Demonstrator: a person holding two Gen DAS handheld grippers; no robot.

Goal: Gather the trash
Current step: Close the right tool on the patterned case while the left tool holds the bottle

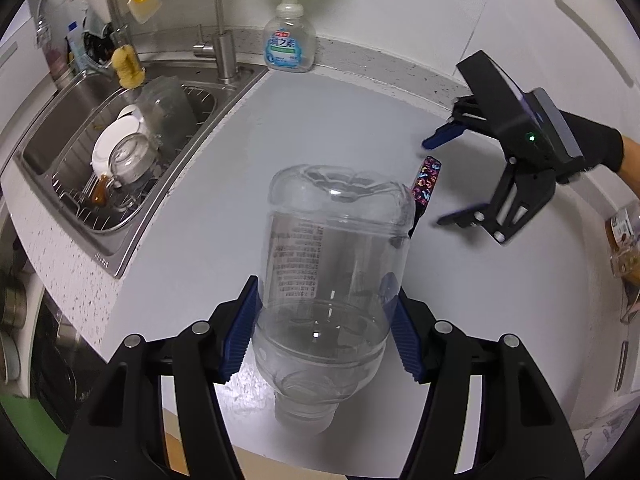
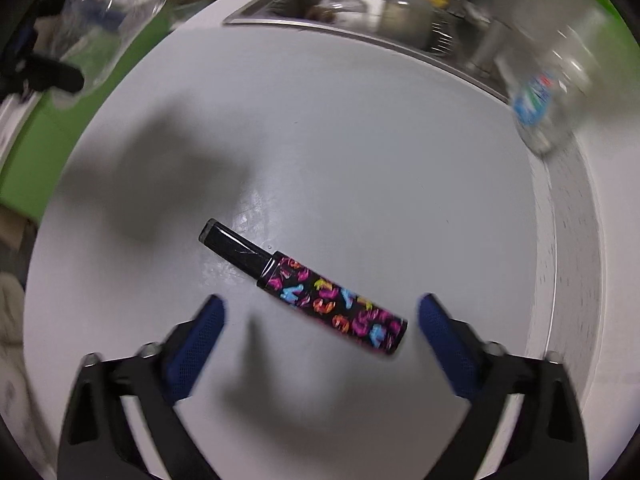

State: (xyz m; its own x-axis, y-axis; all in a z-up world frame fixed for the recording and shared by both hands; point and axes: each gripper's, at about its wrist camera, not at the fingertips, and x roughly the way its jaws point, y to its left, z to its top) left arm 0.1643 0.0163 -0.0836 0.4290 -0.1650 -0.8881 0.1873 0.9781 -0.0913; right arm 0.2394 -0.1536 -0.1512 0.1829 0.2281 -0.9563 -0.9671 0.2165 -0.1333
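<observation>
Here my left hand-held gripper point(image 1: 324, 320) is clamped on a clear, empty plastic bottle point(image 1: 332, 264), its ribbed blue pads point(image 1: 242, 328) pressing both sides of the body. The bottle is upside down in my grip, neck toward the camera and moulded base pointing away, lifted clear of the pale grey tabletop point(image 1: 320, 120).

My right hand-held gripper point(image 2: 320, 320) hangs over the same tabletop with its jaws apart and nothing between the blue pads point(image 2: 444, 328). Just ahead of its fingertips lies a slim black stick-shaped tube printed with pink, blue and orange marks point(image 2: 312, 290), flat on the surface, plain black cap end pointing away to the left. From the left wrist view only its patterned end point(image 1: 426, 182) peeks out beside the bottle, and the right hand-held gripper point(image 1: 444, 180) shows there too, held by a black-gloved hand point(image 1: 596, 144).

A steel sink point(image 1: 80, 152) with a wire rack of dishes sits beside the tabletop (a clear pump bottle of soap with a blue label point(image 1: 289, 40) stands at the back edge near the tap).
</observation>
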